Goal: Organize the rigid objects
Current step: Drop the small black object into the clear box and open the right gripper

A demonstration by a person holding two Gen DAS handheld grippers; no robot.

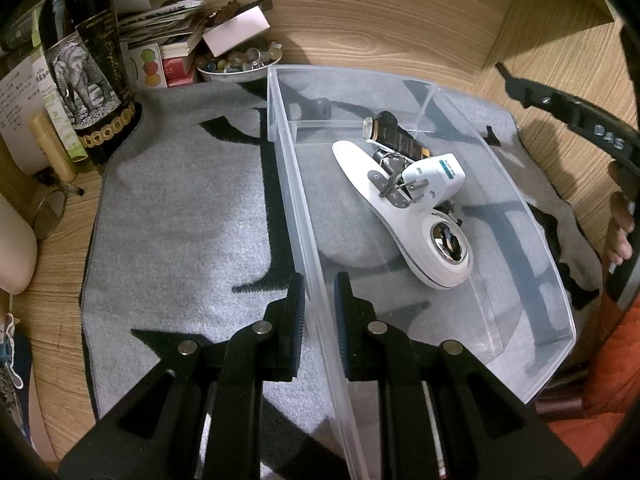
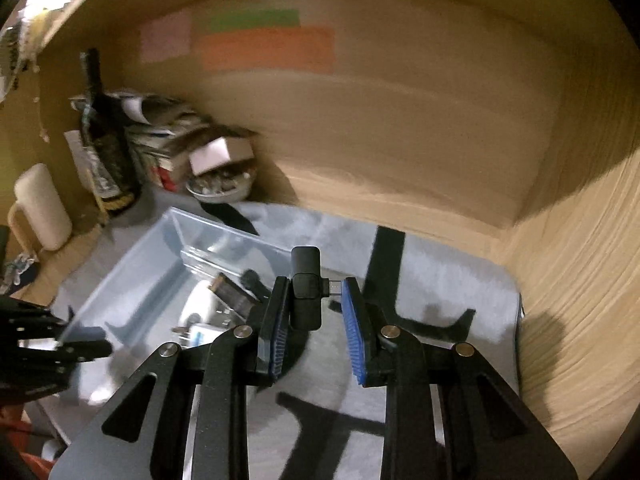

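Observation:
A clear plastic bin point(image 1: 532, 240) lies on a grey mat. Inside it are a white handheld device point(image 1: 404, 216), a white plug adapter point(image 1: 434, 178), keys and a dark tube point(image 1: 400, 140). My left gripper point(image 1: 319, 300) straddles the bin's near wall, its fingers shut on that wall. My right gripper point(image 2: 314, 312) is above the mat to the right of the bin point(image 2: 132, 264) and is shut on a small black dongle point(image 2: 306, 292) with a metal plug end. The right gripper's body shows at the right edge of the left wrist view point(image 1: 584, 120).
A dark bottle point(image 1: 86, 68), a pile of papers and boxes point(image 1: 168, 28) and a bowl of small stones point(image 1: 236, 62) stand at the back left. A cream mug point(image 2: 38, 208) is at the left. Wooden walls enclose the back and right.

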